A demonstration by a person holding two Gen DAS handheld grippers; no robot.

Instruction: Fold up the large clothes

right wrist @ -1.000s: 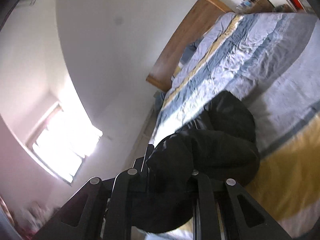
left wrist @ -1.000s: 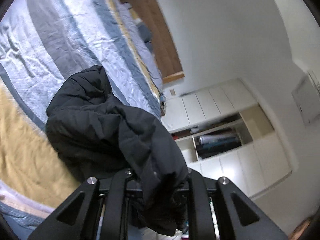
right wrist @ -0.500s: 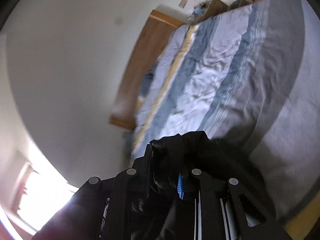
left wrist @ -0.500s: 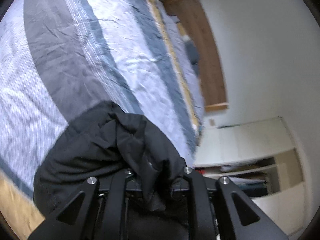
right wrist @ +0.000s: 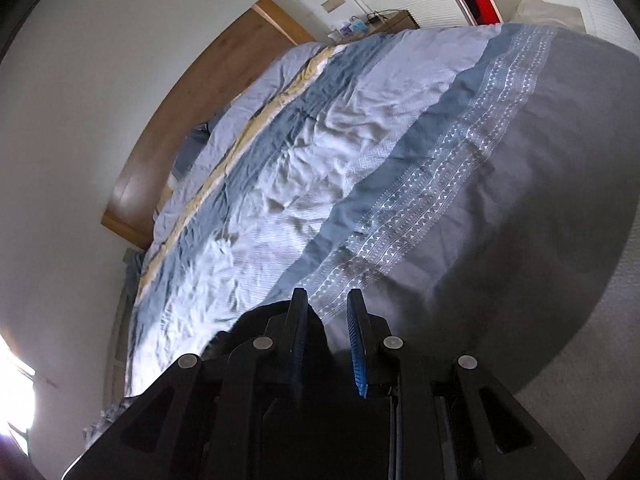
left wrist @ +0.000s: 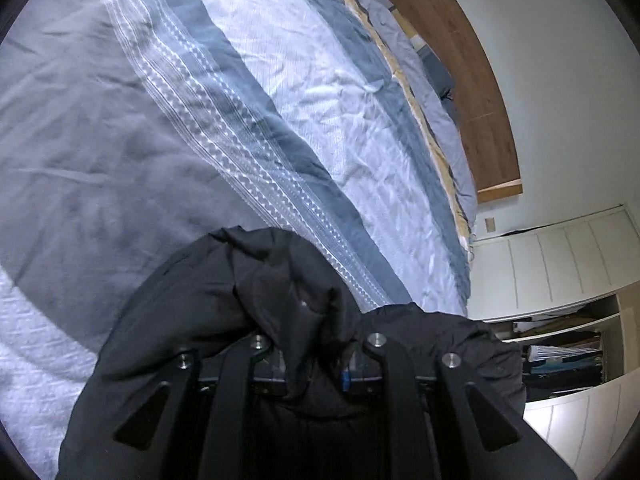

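Black jacket (left wrist: 224,312) bunched over the left hand-held gripper (left wrist: 316,360), clamped between its fingers, above the striped bed (left wrist: 280,92); a cupboard (left wrist: 560,264) stood beyond. From the right view, the right hand-held gripper (right wrist: 327,332) was narrowly parted, gripping nothing, the jacket (right wrist: 256,320) beside its left finger.

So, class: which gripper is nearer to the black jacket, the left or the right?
Left. The left gripper has the black jacket bunched between its fingers, while the right gripper stands open with jacket fabric just beside and below its fingers.
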